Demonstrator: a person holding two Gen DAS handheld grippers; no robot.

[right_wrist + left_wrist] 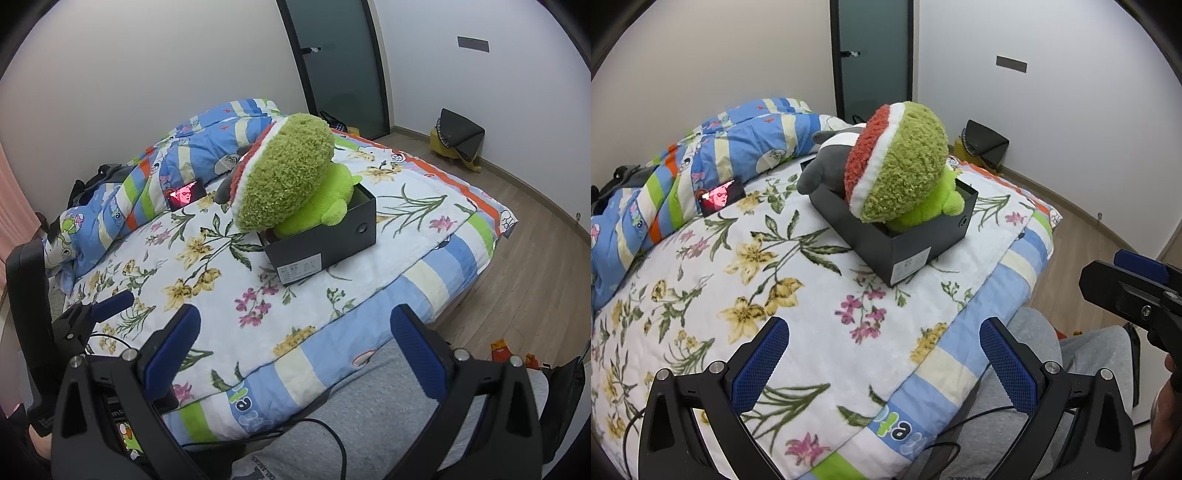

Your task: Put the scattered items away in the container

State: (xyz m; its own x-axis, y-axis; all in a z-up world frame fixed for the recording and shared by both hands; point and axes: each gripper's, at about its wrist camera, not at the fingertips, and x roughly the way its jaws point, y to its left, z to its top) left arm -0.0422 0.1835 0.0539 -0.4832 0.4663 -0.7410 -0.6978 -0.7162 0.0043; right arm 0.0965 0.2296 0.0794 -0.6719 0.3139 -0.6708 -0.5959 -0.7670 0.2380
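A black cardboard box (916,254) (343,236) stands on the floral bedspread. It holds several plush toys: a watermelon-slice plush (901,162) (284,173) on top, a bright green plush (923,206) (314,214) under it and a grey plush (827,158) (223,190) sticking out the far side. My left gripper (884,365) is open and empty, well short of the box. My right gripper (295,358) is open and empty over the bed's near edge. The right gripper also shows in the left wrist view (1134,291).
A phone with a lit screen (720,197) (184,194) leans against a rolled striped duvet (701,162) (177,155) at the back left. My grey-trousered legs (369,413) are below the bed edge. Wood floor (535,258) and a door (871,55) lie to the right.
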